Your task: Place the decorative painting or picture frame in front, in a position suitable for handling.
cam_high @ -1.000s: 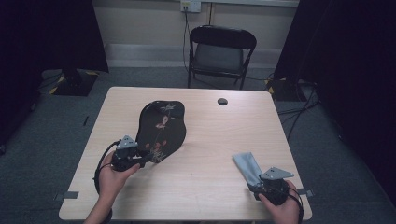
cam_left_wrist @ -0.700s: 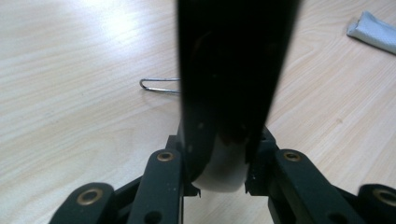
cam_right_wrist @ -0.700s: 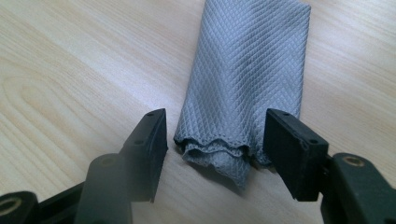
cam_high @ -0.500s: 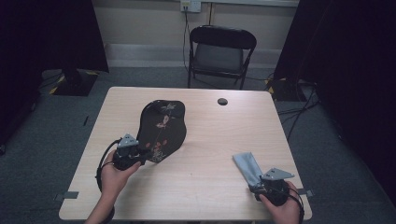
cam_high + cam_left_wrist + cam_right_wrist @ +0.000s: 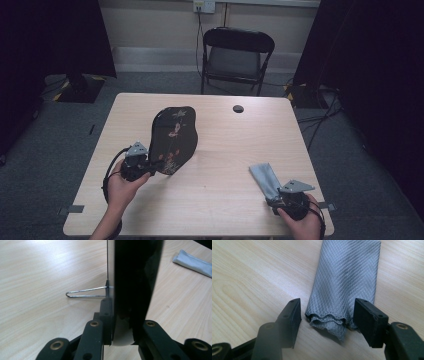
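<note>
A black board point(image 5: 172, 140) painted with flowers stands tilted on the table, propped by a wire stand point(image 5: 85, 293). My left gripper point(image 5: 148, 165) is at its lower left corner. In the left gripper view the jaws point(image 5: 122, 327) have just been closing and now press on the board's point(image 5: 135, 277) edge from both sides. A folded grey cloth point(image 5: 265, 177) lies near the front right. My right gripper point(image 5: 280, 194) is at its near end. In the right gripper view the cloth point(image 5: 347, 277) lies flat between the open jaws point(image 5: 327, 315), untouched by either one.
The light wooden table point(image 5: 225, 210) has a small dark round cap point(image 5: 238, 108) near its far edge. A black folding chair point(image 5: 237, 57) stands behind it. The left gripper's cable point(image 5: 107, 175) loops by the left hand. Bare wood lies between the two hands.
The left hand has barely shifted at the board's lower corner. The board, the cloth and the right hand stand as before.
</note>
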{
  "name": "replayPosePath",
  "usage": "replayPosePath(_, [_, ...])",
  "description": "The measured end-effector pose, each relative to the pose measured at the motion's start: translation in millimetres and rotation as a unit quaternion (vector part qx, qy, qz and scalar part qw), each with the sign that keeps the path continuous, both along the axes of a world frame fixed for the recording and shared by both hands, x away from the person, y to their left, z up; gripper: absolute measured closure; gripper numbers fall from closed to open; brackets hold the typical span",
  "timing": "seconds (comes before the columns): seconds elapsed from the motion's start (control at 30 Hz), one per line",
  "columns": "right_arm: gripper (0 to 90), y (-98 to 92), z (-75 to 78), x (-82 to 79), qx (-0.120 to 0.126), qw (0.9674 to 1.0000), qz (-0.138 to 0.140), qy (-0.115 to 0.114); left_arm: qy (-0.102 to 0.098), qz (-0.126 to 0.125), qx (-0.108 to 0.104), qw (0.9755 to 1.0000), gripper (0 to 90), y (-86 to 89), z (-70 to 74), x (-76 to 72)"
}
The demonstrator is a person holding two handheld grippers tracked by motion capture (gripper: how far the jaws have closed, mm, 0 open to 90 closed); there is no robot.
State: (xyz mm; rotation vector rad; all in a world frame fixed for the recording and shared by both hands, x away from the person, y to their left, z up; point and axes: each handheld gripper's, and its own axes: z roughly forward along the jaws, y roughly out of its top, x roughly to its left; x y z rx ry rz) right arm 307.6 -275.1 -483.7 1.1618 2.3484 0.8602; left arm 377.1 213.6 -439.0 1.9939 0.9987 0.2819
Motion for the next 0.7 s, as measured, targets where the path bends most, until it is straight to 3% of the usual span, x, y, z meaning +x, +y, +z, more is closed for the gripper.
replayPosePath(0.7, [33.5, 10.2, 0.2, 9.8, -0.001, 0.9999, -0.012, 0.009, 0.001, -0.047, 0.017, 0.9988, 79.3, -19.4, 2.7, -29.5])
